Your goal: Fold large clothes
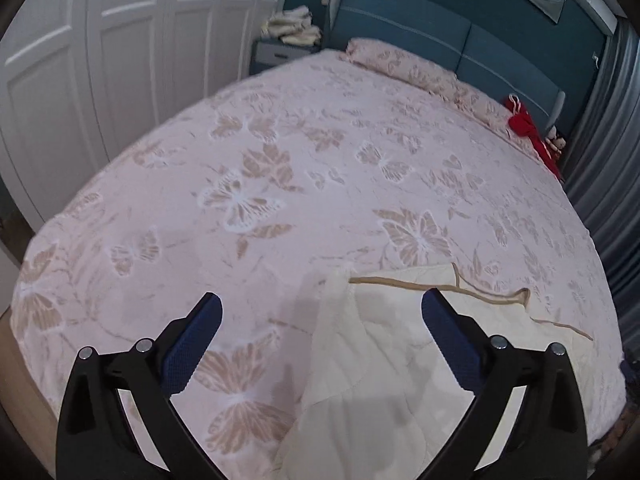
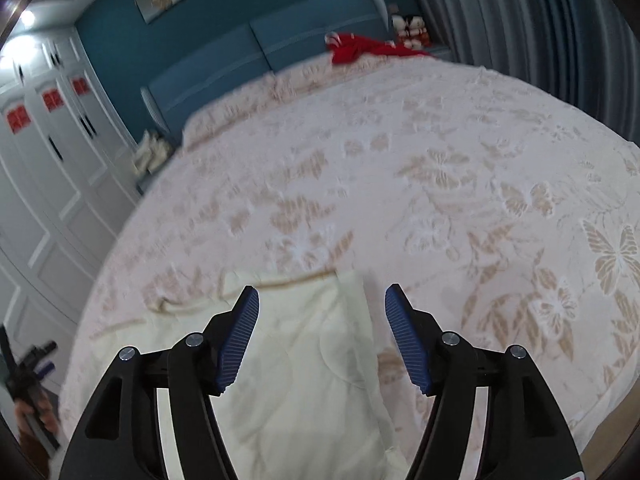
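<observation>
A wide bed under a pink butterfly-patterned bedspread (image 1: 280, 168) is filling a room with white panelled wardrobes (image 1: 100, 60). Only the right view is showing red labels (image 2: 54, 101) on them. A cream quilted garment (image 1: 380, 360), tan-trimmed, is lying near the bed's edge. The left gripper (image 1: 322, 312) and right gripper (image 2: 322, 304) are both gaping wide, gripping nothing.

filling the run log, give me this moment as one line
left gripper: open, empty | right gripper: open, empty | cream quilted cloth with tan trim: released, lying on pink butterfly-patterned bedspread
</observation>
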Demonstrator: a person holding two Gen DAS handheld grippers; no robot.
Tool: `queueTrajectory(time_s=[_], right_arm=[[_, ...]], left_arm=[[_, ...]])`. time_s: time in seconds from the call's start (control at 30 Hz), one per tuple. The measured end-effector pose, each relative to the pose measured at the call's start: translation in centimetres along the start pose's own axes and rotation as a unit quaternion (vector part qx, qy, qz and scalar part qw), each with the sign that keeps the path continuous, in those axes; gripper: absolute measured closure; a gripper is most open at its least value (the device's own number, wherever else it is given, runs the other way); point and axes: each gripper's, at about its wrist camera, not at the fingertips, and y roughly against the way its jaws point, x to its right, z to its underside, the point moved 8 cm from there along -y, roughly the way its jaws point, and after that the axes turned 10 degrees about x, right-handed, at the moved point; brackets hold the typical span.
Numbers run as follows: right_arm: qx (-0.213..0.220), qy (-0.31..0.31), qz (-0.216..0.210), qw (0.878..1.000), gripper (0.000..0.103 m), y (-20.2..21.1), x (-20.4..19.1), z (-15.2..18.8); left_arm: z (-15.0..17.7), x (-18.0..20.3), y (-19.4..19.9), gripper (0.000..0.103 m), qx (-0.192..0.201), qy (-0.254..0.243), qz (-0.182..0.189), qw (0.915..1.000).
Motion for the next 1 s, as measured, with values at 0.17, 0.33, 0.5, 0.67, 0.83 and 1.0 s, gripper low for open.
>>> queueTrajectory(time_s=[0.17, 0.33, 0.5, 0.67, 0.83, 1.0], right_arm=[[-0.056, -0.019, 0.005, 0.998, 0.038, -4.6, -0.5, 2.5], [-0.099, -0.008, 0.023, 0.995, 0.040, -8.2, -1.0, 4.0], [-0.104, 0.004, 0.014, 0.994, 0.093, -8.7, -2.1, 3.5], [-0.021, 0.007, -0.017, 1.000, 0.095, -5.9, -4.3, -1.6], [-0.022, 0.017, 0.009, 1.000, 0.095, -8.5, -4.3, -1.9], [-0.063, 0.019, 0.043, 0.997, 0.095, -12.6, -2.7, 1.1]], left_arm=[[2.4, 1.9, -4.6, 0.009, -0.076, 0.003, 0.020, 0.9969], [4.6, 3.2, -8.4, 0.031, -0.137, 0.014, 0.038, 0.9898], [3.9, 3.8, -8.6, 0.088, -0.137, 0.045, 0.048, 0.9883], [-0.5, 5.7, -5.9, 0.093, -0.064, 0.012, 0.052, 0.9965], [-1.4, 6.2, -7.7, 0.093, -0.052, -0.004, 0.021, 0.9984], [1.7, 5.0, -11.7, 0.093, -0.086, -0.006, -0.015, 0.9961]])
